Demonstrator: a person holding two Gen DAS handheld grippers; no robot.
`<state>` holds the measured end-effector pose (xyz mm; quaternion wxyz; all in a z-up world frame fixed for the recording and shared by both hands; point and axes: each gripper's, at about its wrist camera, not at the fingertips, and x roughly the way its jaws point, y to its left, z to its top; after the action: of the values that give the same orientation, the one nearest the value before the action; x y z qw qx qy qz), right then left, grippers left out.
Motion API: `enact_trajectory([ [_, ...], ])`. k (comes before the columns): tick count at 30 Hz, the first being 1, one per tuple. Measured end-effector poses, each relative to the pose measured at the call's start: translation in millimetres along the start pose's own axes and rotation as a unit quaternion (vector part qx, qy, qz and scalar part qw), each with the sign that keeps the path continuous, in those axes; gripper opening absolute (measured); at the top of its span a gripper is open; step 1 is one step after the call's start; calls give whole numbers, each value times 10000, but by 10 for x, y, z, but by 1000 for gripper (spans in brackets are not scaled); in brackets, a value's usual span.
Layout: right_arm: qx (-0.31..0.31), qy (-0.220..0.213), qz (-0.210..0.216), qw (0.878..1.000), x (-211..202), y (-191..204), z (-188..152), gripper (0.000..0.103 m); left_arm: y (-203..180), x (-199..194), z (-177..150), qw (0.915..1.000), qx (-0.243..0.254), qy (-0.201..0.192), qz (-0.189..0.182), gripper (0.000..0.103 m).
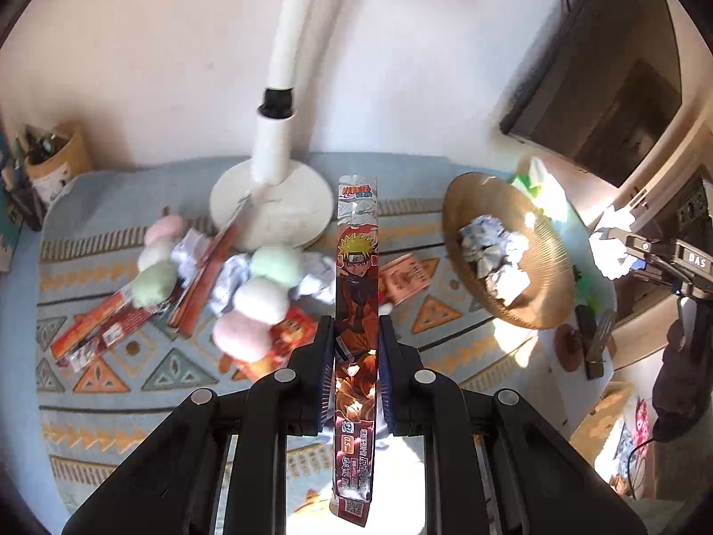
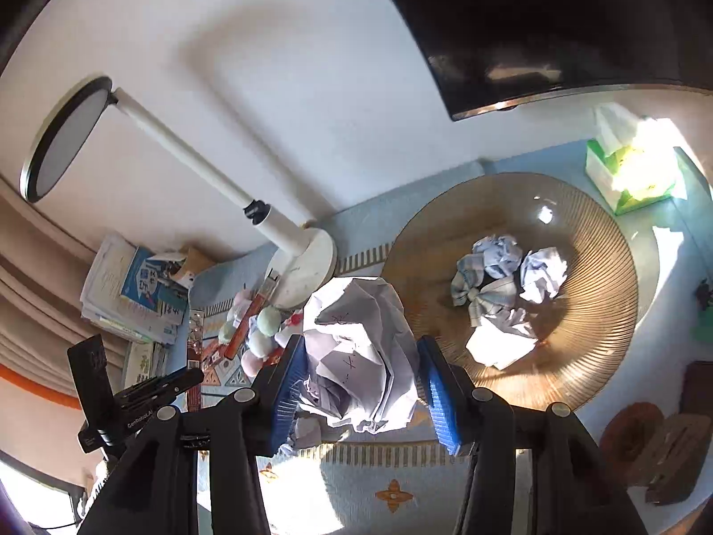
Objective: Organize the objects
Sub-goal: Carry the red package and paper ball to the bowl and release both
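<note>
Crumpled paper (image 2: 356,347), clamped in right claw (image 2: 361,383) beside bowl (image 2: 592,356), likely destined there. Card packet (image 1: 356,312), pinched upright in left claw (image 1: 356,379) above surface (image 1: 133,379) centre, for sorting.

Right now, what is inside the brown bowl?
The brown bowl holds several crumpled paper balls, loosely piled near its middle. Whatever lies beneath them is covered; the rest shows bare ribbed surface.

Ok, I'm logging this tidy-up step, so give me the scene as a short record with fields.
left claw: shut on a long Naruto card pack
right claw: shut on a crumpled paper ball, near the bowl's edge
brown bowl: holds several crumpled paper balls
on mat: plush dango skewers, more card packs, loose paper
lamp base: behind the pile
</note>
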<state>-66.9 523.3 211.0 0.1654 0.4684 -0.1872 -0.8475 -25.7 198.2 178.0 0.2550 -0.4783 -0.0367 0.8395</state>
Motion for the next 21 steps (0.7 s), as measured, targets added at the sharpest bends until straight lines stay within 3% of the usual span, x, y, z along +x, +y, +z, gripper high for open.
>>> enact_trajectory([
  [6, 428, -489, -535, 9964, -382, -379, 286, 49, -1052, 454, 600, 9944, 627, -170, -834, 15],
  [11, 384, -568, -791, 9945, -412, -429, 423, 49, -1575, 805, 865, 9907, 976, -118, -942, 15],
  [12, 345, -565, -838, 9943, -405, -428, 448, 49, -1618, 855, 898, 9904, 979, -114, -970, 16],
  [13, 321, -556, -895, 9939, -386, -430, 472, 50, -1638, 911, 929, 9908, 958, -92, -951, 28],
  [14, 319, -532, -943, 9936, -359, -441, 479, 55, -1657, 972, 952, 9914, 946, -34, -899, 39],
  [15, 340, -465, -941, 9939, -323, -458, 482, 69, -1659, 1018, 963, 9922, 942, 20, -821, 52],
  [18, 524, -396, -857, 9942, -278, -571, 451, 74, -1602, 1071, 909, 9944, 918, -4, -529, 56],
  [21, 586, -306, -846, 9942, -244, -646, 403, 75, -1392, 1051, 792, 9963, 666, 141, -527, 56],
])
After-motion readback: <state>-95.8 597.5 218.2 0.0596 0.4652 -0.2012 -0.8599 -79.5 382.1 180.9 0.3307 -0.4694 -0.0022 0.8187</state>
